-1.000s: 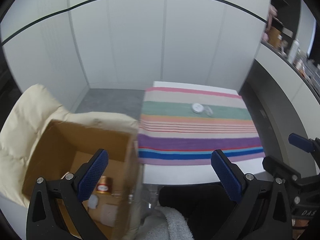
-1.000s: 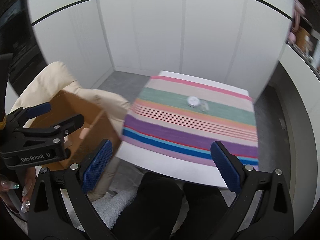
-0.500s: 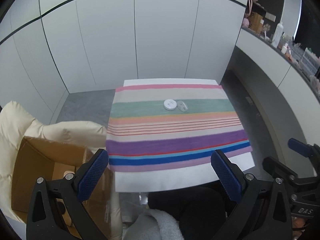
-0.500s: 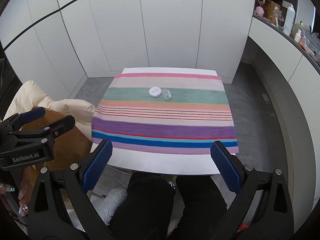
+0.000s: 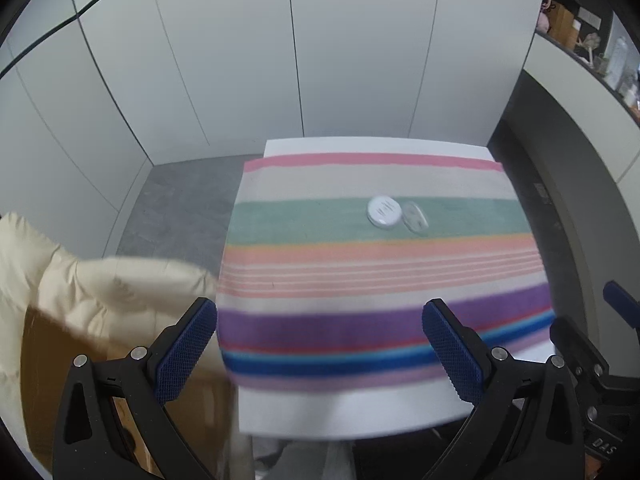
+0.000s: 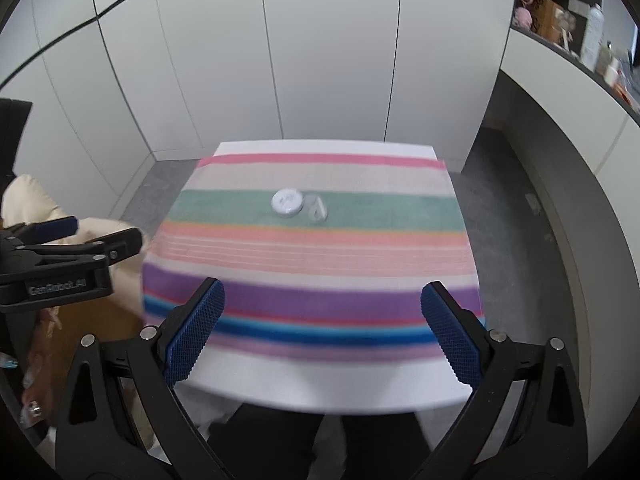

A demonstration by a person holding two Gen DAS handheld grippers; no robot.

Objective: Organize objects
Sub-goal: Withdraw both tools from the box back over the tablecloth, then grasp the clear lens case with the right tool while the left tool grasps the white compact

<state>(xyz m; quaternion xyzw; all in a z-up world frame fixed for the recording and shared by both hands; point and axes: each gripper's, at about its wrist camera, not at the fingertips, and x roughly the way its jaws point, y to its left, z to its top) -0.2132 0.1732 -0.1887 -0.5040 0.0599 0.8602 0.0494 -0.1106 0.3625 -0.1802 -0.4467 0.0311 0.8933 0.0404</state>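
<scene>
Round white case (image 5: 384,211) and a clear oval case (image 5: 415,218) touch side by side on the green band of a striped cloth (image 5: 380,276) covering a white surface (image 5: 352,408), white wall panels behind. Seen from the left wrist, they lie well beyond the left gripper (image 5: 320,348), nearer its right finger; its fingers stand apart, empty. A cardboard box (image 5: 44,364) under cream padding (image 5: 100,292) sits left.

From the right wrist, the round white case (image 6: 287,201) and clear oval case (image 6: 317,209) lie far ahead of the right gripper (image 6: 322,332), slightly toward its left finger; fingers apart, empty.
</scene>
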